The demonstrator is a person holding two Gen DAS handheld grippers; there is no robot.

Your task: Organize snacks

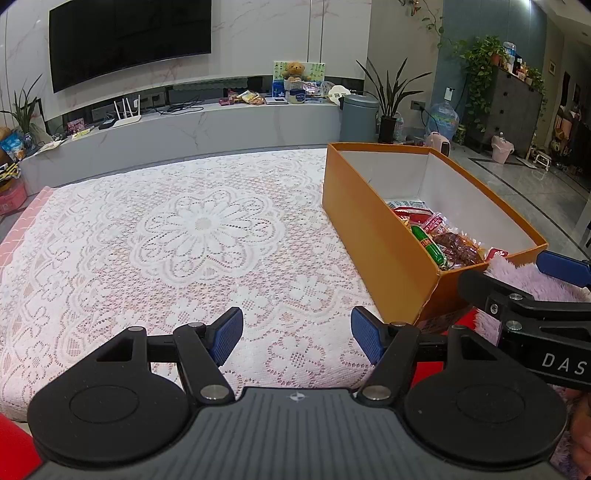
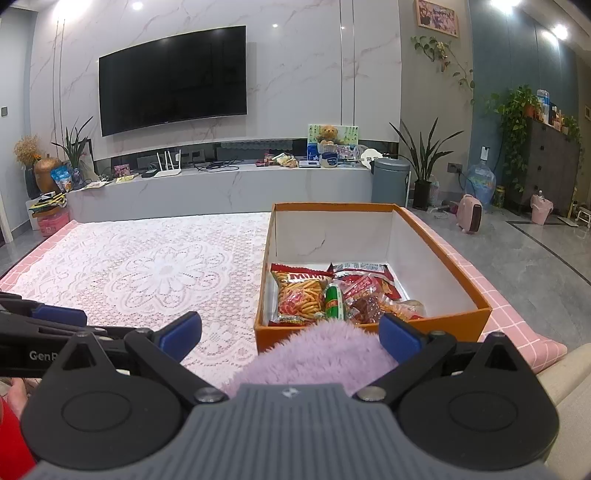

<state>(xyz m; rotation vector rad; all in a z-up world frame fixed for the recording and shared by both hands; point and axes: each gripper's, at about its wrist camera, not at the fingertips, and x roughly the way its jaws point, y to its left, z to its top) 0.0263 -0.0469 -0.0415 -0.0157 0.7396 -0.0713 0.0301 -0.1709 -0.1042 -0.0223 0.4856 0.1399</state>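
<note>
Lace tablecloth [image 1: 166,240], box [image 2: 443,321] (snacks [image 2: 301,295] clearer rightward)

A: Recessed round ceiling lights [image 2: 137,5] are washing the room brightly and evenly, leaving only soft shadows.

B: The glossy grey floor tiles [image 2: 535,258] are glaring slightly; fisheye curvature is bending the edges, corners are darkening.

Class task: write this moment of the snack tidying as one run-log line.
left claw: open, empty | right claw: open, empty | snacks: in orange box | lace tablecloth: no snacks seen
</note>
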